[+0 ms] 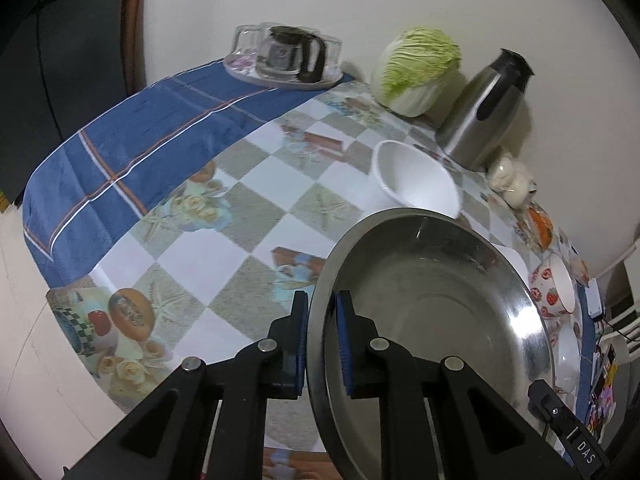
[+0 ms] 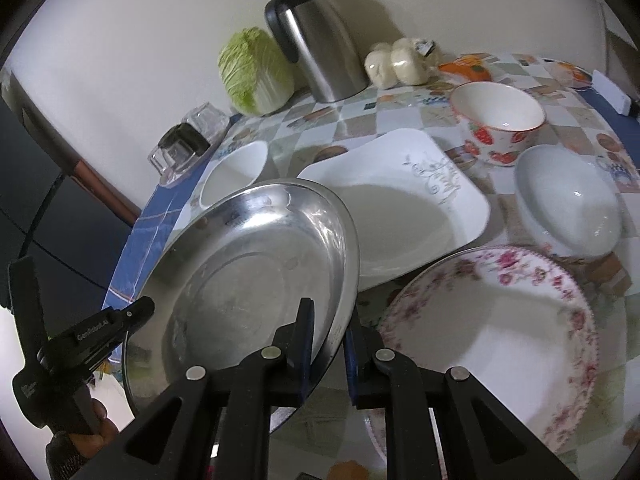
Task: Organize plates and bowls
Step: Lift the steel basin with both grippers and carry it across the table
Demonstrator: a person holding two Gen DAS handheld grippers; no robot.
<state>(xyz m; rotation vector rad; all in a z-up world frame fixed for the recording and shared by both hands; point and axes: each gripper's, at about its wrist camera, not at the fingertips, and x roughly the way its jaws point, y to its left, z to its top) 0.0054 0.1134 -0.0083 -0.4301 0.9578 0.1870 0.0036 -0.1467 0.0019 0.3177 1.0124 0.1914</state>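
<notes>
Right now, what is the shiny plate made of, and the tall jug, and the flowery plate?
The shiny plate looks like polished steel: grey, with mirror-like reflections. Both the left gripper and right gripper clamp its rim. The tall jug seems to be brushed steel with a black, probably plastic, top and handle. The flowery plate looks like glazed ceramic, glossy white with printed pink blossoms, though it could be melamine.

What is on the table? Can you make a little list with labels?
held: steel plate, gripped at opposite rims by left claw and right claw
plates: square plate, floral plate
bowls: strawberry bowl, white bowl, small bowl
back: cabbage, jug, glass pot
</notes>
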